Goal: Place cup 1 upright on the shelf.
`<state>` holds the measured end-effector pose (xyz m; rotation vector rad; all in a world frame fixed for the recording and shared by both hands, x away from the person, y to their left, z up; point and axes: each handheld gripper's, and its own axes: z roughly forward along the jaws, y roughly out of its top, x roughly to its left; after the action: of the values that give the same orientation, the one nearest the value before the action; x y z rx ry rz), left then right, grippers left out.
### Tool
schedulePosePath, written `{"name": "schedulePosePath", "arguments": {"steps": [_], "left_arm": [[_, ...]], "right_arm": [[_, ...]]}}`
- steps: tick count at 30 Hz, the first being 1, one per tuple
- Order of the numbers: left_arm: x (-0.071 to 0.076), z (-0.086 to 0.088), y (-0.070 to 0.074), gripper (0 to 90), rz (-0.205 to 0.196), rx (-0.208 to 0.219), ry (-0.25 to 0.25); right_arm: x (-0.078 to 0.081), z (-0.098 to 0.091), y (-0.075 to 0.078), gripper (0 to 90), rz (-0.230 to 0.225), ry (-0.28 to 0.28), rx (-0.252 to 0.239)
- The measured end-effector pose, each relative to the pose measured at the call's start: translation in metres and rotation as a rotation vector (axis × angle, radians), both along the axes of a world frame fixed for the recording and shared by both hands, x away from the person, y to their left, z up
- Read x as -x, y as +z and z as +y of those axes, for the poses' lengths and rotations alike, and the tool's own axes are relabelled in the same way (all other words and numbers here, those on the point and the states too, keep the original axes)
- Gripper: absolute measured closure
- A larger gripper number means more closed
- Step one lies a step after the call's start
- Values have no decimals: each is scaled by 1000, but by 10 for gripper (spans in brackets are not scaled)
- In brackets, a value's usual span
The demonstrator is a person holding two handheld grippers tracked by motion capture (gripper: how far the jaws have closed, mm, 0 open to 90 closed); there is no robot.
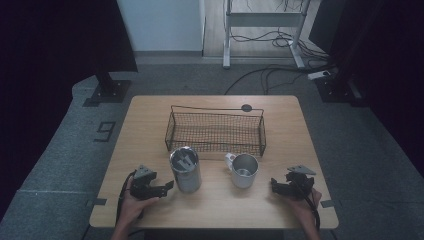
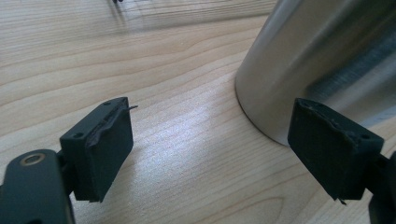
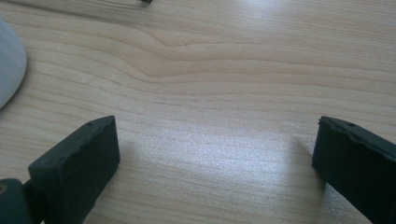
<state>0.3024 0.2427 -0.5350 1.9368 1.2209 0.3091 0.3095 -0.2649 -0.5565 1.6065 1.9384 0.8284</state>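
Note:
A tall steel tumbler (image 1: 185,170) stands on the wooden table (image 1: 215,210), left of a white-handled metal mug (image 1: 244,170). My left gripper (image 1: 166,187) rests on the table just left of the tumbler and points at it. In the left gripper view that gripper (image 2: 210,112) has its jaws apart with only bare wood between them, and the tumbler (image 2: 322,56) stands just beyond the right jaw. My right gripper (image 1: 274,184) lies right of the mug, open (image 3: 217,128), and the mug's edge (image 3: 9,60) shows at the far left.
A black wire basket (image 1: 216,111) sits behind the tumbler and mug, mid-table. A small dark round disc (image 1: 246,107) lies by its far right corner. A person's hands hold both grippers near the front edge.

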Motion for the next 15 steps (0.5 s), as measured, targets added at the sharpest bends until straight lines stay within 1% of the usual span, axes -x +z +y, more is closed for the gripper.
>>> {"name": "schedulePosePath", "arguments": {"steps": [4,5,10,15], "left_arm": [[1,0,1,144,-7,14,-4],[2,0,3,144,-16,14,-13],[3,-2,5,143,-28,16,-35],[4,-3,5,144,-34,4,-37]], "right_arm": [[0,0,0,5,0,0,0],[0,0,0,7,0,0,0],[0,0,0,13,-2,-3,-1],[0,-1,0,16,-3,3,-1]]}}
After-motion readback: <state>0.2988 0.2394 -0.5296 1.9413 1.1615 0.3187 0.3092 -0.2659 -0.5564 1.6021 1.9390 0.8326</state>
